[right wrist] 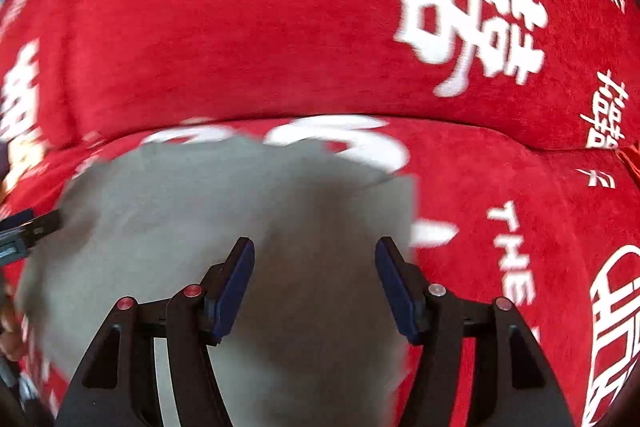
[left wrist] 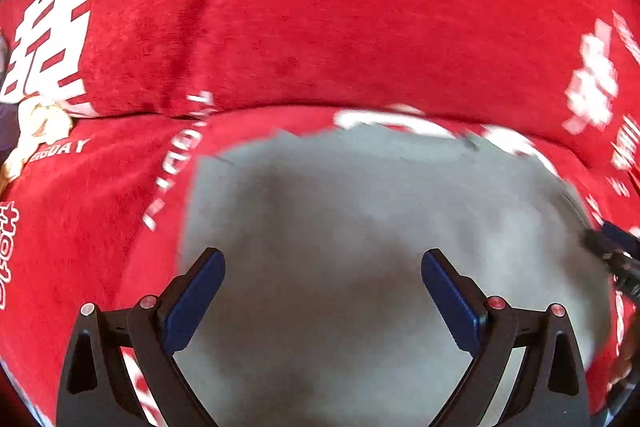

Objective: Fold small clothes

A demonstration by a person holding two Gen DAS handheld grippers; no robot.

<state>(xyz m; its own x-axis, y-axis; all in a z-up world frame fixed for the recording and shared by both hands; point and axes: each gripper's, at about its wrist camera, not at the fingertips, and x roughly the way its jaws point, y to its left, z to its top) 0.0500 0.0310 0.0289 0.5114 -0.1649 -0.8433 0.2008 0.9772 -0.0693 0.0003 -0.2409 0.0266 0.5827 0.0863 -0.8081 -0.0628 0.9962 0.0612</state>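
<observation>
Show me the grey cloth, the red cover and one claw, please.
grey cloth [left wrist: 360,227], left wrist view, flat middle of the cloth.
red cover [right wrist: 260,39], right wrist view, plain red stretch of the back cushion.
right claw [right wrist: 314,287], right wrist view, gap midway between its open fingertips.

Ahead: red cushion back [left wrist: 340,27] rises as a wall.
Right side: red seat cover [right wrist: 500,187] beside grey cloth [right wrist: 240,195] lies open.

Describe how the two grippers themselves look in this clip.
Both match: the left gripper and right gripper have black angular linkage frames, flat dark-blue finger pads and round silver and red pivot caps. No cables, sleeves or lettering show.
</observation>
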